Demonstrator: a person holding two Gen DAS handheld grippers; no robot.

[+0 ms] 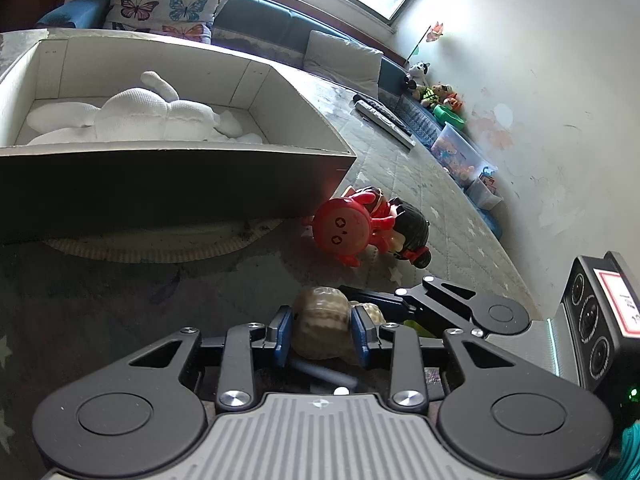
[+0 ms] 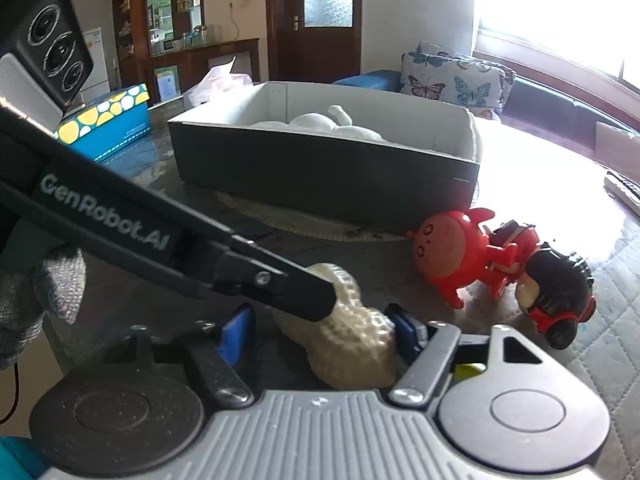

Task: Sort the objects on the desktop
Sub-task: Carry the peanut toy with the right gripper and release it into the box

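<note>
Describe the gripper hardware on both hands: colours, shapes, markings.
Both match: left gripper and right gripper have blue finger pads, black linkage arms with silver screws and round black pivot discs on a ribbed grey body. The left's black side bar reads GenRobot.AI; a black three-lens camera block sits behind it.

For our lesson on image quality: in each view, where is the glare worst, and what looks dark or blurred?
Right wrist view: window glare washes out the table beside the box; the crossing left gripper arm is blurred. Left wrist view: the box's near wall is in deep shadow; straight edges bend.
</note>
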